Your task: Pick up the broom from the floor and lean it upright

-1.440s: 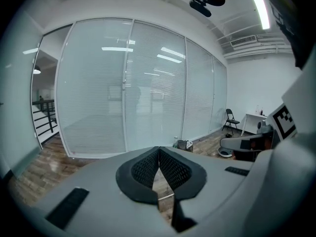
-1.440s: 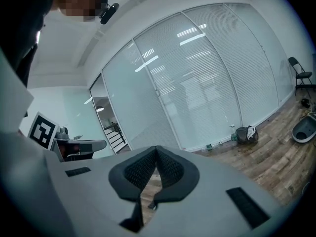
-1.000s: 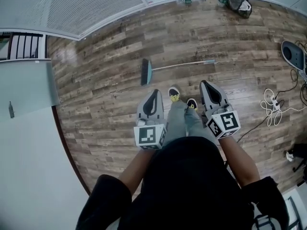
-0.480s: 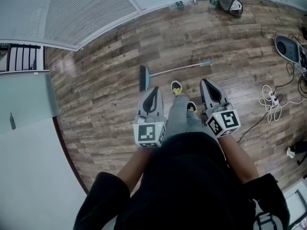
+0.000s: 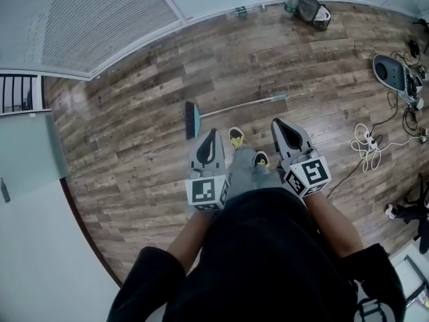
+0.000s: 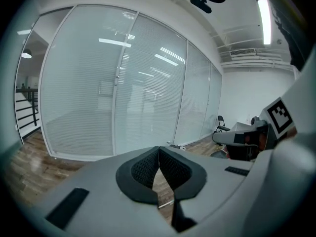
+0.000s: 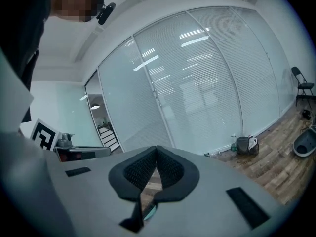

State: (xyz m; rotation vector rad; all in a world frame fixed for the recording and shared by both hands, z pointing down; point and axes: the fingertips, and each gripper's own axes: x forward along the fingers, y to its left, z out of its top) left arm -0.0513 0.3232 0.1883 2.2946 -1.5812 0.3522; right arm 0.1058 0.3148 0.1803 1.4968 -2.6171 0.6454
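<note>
A broom lies flat on the wood floor in the head view, its teal head to the left and its thin pale handle running right. My left gripper hangs just below the broom head, shut and empty. My right gripper hangs below the handle's right end, also shut and empty. The person's two shoes stand between the grippers. In the left gripper view the jaws meet at their tips over floor. A sliver of teal shows under the shut jaws in the right gripper view.
Frosted glass walls run along the far side of the floor. A dark bag sits by the wall. Cables and a power strip lie on the floor at right, near a round grey device. A stair railing shows at left.
The person has stepped forward toward the broom; both grippers moved with them and now sit closer to it. Both stayed shut.
</note>
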